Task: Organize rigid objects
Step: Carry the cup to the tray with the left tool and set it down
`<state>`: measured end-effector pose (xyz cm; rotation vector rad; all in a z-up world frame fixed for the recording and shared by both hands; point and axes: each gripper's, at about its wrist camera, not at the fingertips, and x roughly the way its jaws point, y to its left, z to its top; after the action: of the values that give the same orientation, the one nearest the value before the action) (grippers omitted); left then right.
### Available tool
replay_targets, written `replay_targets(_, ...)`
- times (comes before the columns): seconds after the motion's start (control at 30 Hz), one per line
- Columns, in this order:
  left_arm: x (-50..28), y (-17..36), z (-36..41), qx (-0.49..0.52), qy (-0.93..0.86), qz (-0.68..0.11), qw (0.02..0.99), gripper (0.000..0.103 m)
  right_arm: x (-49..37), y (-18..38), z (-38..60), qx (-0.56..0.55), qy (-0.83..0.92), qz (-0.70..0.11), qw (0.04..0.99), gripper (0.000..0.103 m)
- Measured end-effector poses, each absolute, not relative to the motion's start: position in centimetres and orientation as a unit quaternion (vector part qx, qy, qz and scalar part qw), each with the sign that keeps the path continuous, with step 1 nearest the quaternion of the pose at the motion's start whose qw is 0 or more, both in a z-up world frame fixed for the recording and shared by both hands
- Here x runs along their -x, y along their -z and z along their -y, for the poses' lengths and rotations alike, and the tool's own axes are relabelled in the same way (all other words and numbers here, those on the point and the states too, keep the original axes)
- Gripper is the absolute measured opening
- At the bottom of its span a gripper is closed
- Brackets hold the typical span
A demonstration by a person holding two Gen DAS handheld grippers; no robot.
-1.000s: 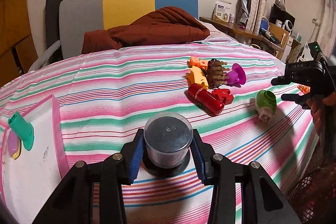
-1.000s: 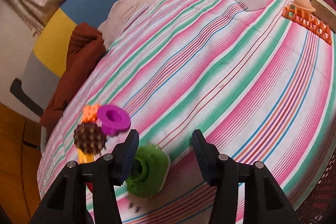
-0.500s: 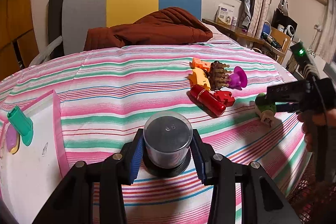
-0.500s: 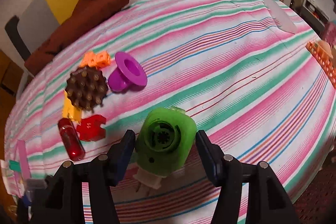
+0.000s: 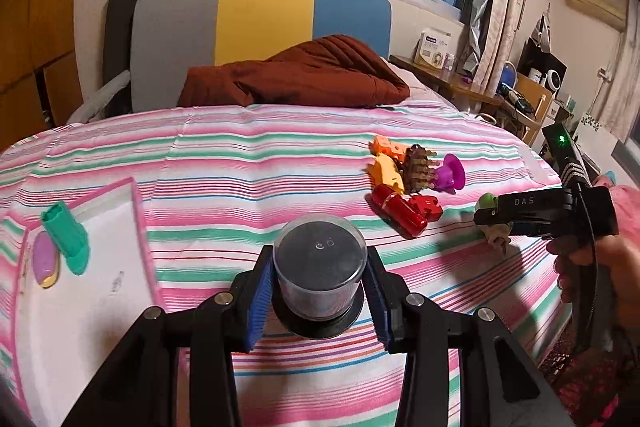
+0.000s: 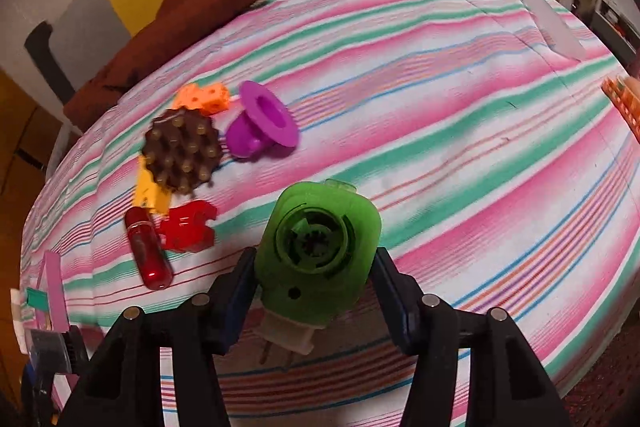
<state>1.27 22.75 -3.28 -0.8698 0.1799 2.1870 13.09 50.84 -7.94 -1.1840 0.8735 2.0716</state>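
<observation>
My left gripper (image 5: 319, 269) is shut on a clear plastic canister (image 5: 320, 247) with a black base, held just above the striped bedspread. In the right wrist view a green plug-in device (image 6: 316, 239) lies on the bed, prongs toward the camera. My right gripper (image 6: 315, 263) straddles it; its jaws are closing and the blue pads touch both sides of the green body. The left wrist view shows the right gripper (image 5: 486, 217) at the right, over the green device (image 5: 486, 201), with a hand on its handle.
Left of the green device lie a red cylinder (image 6: 148, 251), a red clip (image 6: 186, 227), a brown spiky brush (image 6: 182, 151), a purple funnel (image 6: 262, 123) and orange blocks (image 6: 204, 99). A pink-edged white tray (image 5: 100, 307) holds a teal piece (image 5: 66, 237). A brown blanket (image 5: 296, 75) lies by the headboard.
The right gripper has swung over the green device, which now sits centred between its pads, and the pads have come in against its sides. The left gripper has risen slightly with the canister.
</observation>
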Motion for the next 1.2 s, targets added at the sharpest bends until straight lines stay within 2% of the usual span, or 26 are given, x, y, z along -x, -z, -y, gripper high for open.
replay_targets(0.17, -1.0, 2.9, -20.2, 0.339, -0.865, -0.067, 0.363, 0.043, -11.8, 7.5, -50.1, 0.443, -0.797, -0.299, 0.282, 0.057)
replay_targets(0.77, 4.5, 4.7, -8.2, 0.377, -0.899, -0.026, 0.221, 0.043, -12.3, 7.3, -50.3, 0.432, -0.799, -0.309, 0.283, 0.057)
replay_targets(1.1, 8.3, 6.7, -5.1, 0.406, -0.899, -0.038, 0.159, 0.044, -12.5, 7.4, -50.5, 0.432, -0.797, -0.308, 0.289, 0.057)
replay_targets(1.17, 8.7, 6.7, -5.0, 0.399, -0.903, -0.048, 0.152, 0.046, -12.5, 7.4, -50.5, 0.432, -0.797, -0.308, 0.29, 0.057)
replay_targets(1.2, 8.7, 6.7, -5.0, 0.395, -0.906, -0.053, 0.145, 0.053, -12.5, 7.5, -50.5, 0.432, -0.797, -0.308, 0.29, 0.057)
